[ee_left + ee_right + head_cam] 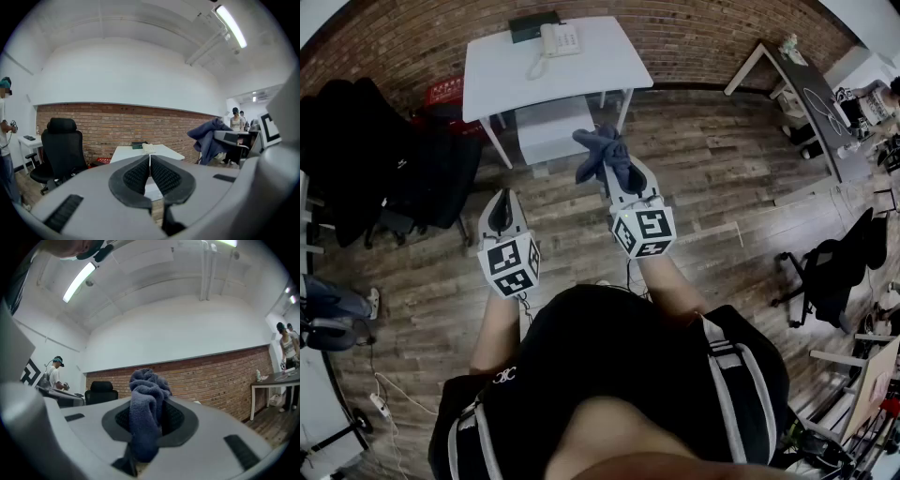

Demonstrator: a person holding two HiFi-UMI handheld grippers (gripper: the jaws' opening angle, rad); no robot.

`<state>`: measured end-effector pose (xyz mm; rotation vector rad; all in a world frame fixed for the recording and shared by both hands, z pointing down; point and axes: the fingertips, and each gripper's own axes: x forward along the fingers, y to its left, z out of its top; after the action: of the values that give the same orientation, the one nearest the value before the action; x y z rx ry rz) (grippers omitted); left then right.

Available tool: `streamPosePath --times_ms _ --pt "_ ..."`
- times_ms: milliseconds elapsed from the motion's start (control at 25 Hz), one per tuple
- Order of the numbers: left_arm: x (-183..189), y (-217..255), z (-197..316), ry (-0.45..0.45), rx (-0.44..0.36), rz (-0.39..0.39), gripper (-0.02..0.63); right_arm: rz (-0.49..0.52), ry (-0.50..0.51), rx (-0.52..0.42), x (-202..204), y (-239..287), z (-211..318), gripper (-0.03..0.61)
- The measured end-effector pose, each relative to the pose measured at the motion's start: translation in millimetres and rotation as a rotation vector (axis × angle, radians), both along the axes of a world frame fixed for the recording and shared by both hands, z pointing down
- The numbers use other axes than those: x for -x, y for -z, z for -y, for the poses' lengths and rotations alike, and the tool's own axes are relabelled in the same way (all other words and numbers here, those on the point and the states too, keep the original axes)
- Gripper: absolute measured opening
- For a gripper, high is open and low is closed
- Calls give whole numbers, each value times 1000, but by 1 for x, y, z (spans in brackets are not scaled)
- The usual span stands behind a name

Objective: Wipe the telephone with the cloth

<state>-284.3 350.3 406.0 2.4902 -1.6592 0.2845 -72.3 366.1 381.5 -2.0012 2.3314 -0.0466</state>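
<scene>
- At the far end of the room, by the brick wall: a white telephone (560, 39) sits on the far part of a white table (581, 73), with a dark box (534, 25) just behind it.
- The handset lies on the phone's left side and seems to run near-to-far. The cord loops off toward the near left.
- The right gripper (615, 169) is clamped on a dark blue cloth (604, 152). The cloth is bunched btwn the jaws, with a wad sticking out past the tips and a tail hanging near.
- The left gripper (500, 214) has its jaws pressed together w/ nothing btwn them. It is held lower and nearer the person's body.
- Key relation: the phone lies straight ahead & far of both grippers, well apart from them. Across the room it sits roughly btwn the two.
- The right gripper reaches further fwd, so it's the nearer one, and it has the cloth.
- My read: wiping not yet begun. The approach comes first, i.e. carrying the cloth fwd and slightly left over the table's near edge.
- The left gripper is free to steady the phone, prob. needed since a light phone may slide.
</scene>
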Motion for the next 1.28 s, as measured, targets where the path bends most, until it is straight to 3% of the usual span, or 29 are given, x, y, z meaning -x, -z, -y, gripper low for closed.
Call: streamPosePath --times_ms 1280 --pt "-135 -13 -9 -27 32 -10 8 17 80 15 -103 -19 2 73"
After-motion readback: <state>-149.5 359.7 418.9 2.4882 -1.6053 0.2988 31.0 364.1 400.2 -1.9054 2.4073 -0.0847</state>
